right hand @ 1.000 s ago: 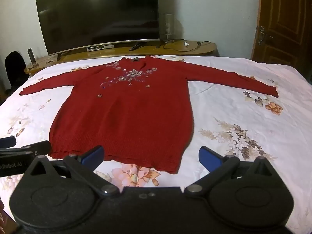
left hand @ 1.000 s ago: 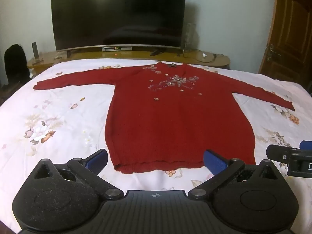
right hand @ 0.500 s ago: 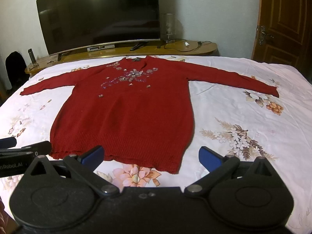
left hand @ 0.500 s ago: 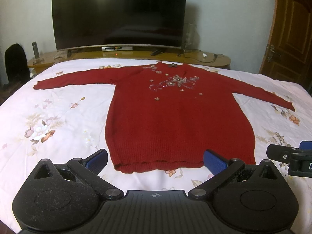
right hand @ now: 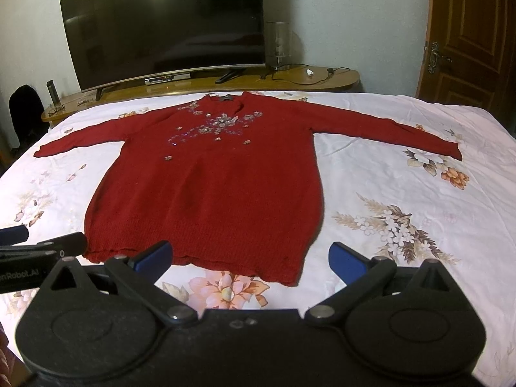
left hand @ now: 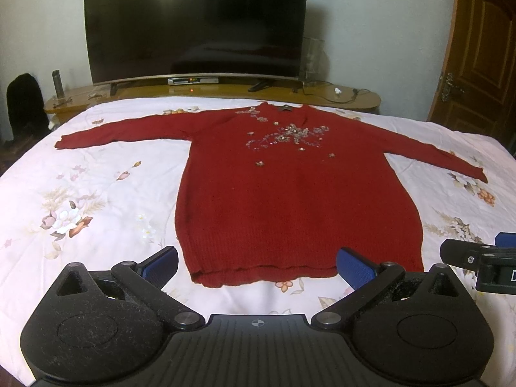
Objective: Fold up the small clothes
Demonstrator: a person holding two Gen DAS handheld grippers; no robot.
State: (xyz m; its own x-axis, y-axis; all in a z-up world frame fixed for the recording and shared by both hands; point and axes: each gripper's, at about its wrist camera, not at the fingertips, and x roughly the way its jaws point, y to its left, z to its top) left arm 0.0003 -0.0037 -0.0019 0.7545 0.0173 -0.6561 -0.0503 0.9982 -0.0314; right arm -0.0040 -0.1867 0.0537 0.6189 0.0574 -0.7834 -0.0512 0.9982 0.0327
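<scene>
Where floral bedsheet (left hand: pixel 96 193) carries red sweater (left hand: pixel 290 193), television (left hand: pixel 193 22) behind, both claws wide.

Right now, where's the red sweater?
The red sweater lies flat, sleeves spread, on the floral bedsheet, centred in both wrist views, its hem nearest the open left claw and its collar toward the TV.

Two matte black claws, blue-tipped

Each claw (left hand: pixel 257 266) (right hand: pixel 250 258) has blue ribbed pads (left hand: pixel 354 271), silver pivot screws, dusty round housings; white lettering marks the left claw's side.
</scene>
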